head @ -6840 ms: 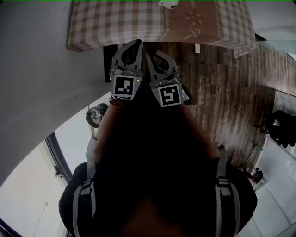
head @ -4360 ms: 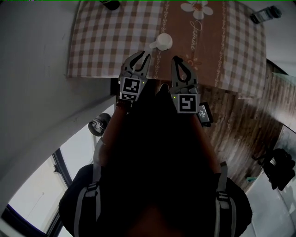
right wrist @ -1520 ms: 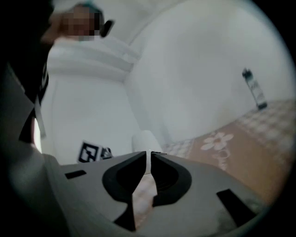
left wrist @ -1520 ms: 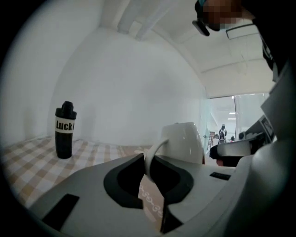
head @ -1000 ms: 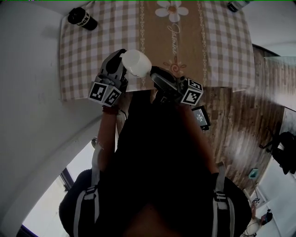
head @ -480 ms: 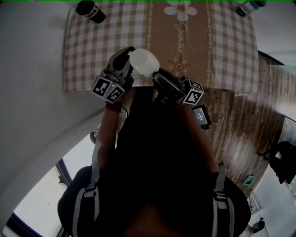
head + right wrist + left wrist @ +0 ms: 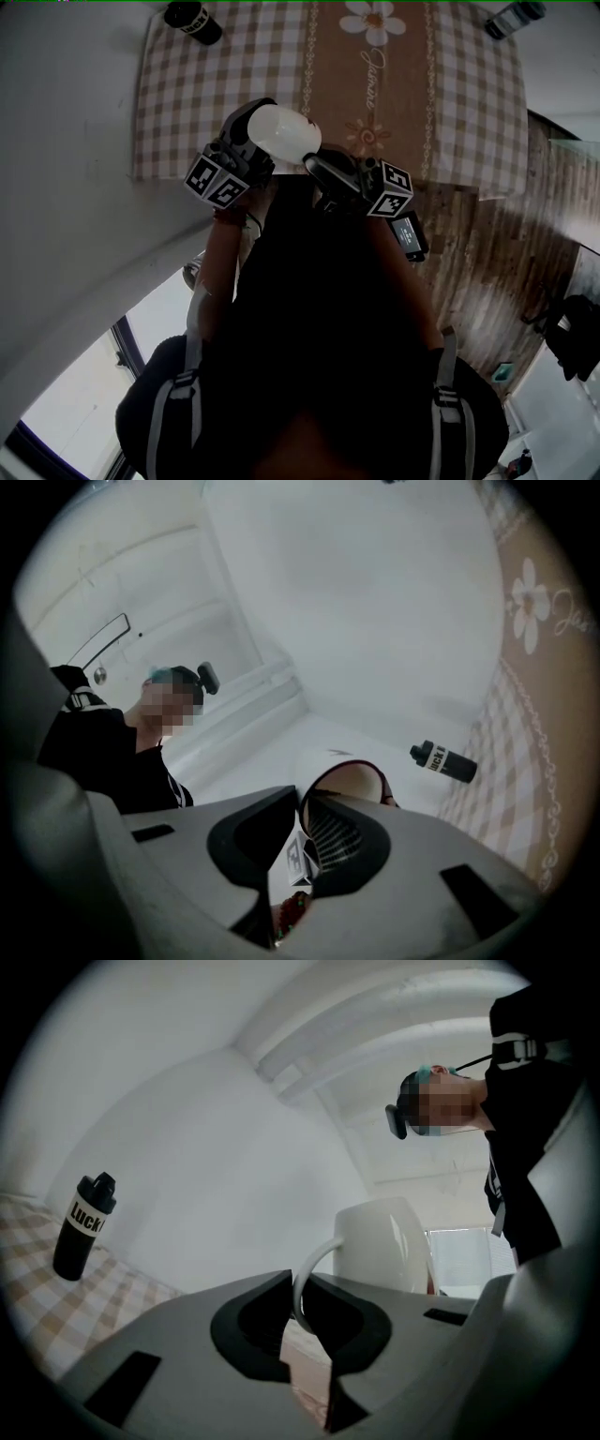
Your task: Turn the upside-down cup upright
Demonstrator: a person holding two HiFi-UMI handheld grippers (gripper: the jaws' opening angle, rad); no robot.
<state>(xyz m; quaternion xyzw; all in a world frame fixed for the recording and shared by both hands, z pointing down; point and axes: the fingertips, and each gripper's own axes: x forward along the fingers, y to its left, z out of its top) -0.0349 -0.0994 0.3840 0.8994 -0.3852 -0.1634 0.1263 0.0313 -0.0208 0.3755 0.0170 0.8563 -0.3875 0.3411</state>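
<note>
The white cup (image 7: 279,129) is up in the air above the table's near edge, tilted. My left gripper (image 7: 253,120) is shut on its thin handle (image 7: 314,1265), with the cup body (image 7: 384,1246) just past the jaws. My right gripper (image 7: 311,163) comes at the cup from the right. Its jaws have just been closing, and the cup's rim (image 7: 342,778) is pinched between them. The cup's mouth faces the right gripper. In their own views, the left gripper (image 7: 300,1288) and right gripper (image 7: 302,803) each show only a thin slit holding that part.
The table has a checked cloth (image 7: 187,84) with a brown flowered runner. A black bottle (image 7: 192,19) stands at its far left corner and a second bottle (image 7: 514,17) at the far right. Wooden floor (image 7: 487,244) lies to the right, a white wall to the left.
The cup stood on the table several seconds ago and now hangs off it in my left gripper. Within the last second my right gripper has risen to the cup and closed on its rim.
</note>
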